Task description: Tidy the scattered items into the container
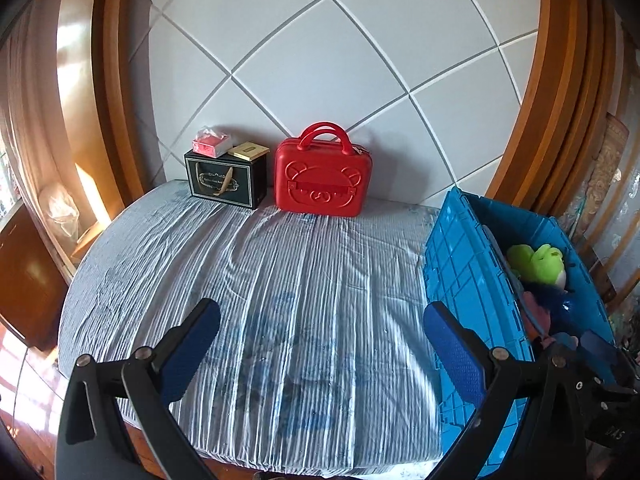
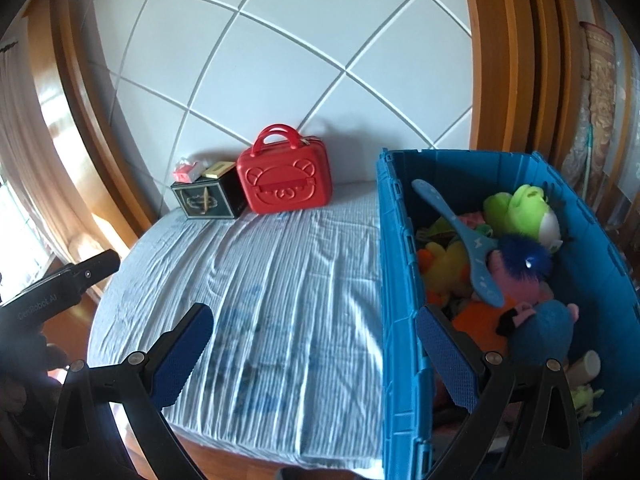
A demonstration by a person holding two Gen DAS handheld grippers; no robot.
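Note:
A blue plastic crate [image 1: 460, 280] [image 2: 400, 264] stands on the right side of a striped bed [image 1: 280, 300] [image 2: 280, 300]. It holds several plush toys, among them a green frog [image 1: 538, 264] [image 2: 520, 212], a yellow duck [image 2: 444, 268], a blue furry toy [image 2: 524, 256] and a blue hanger [image 2: 460, 236]. My left gripper [image 1: 322, 332] is open and empty over the bed. My right gripper [image 2: 314, 336] is open and empty, straddling the crate's near wall.
A red bear-faced case [image 1: 323, 176] [image 2: 284, 182] and a black gift box [image 1: 226, 178] [image 2: 208, 198] with small boxes on top stand at the headboard. Wooden frames flank the bed. The left gripper's body [image 2: 60, 288] shows at the right wrist view's left edge.

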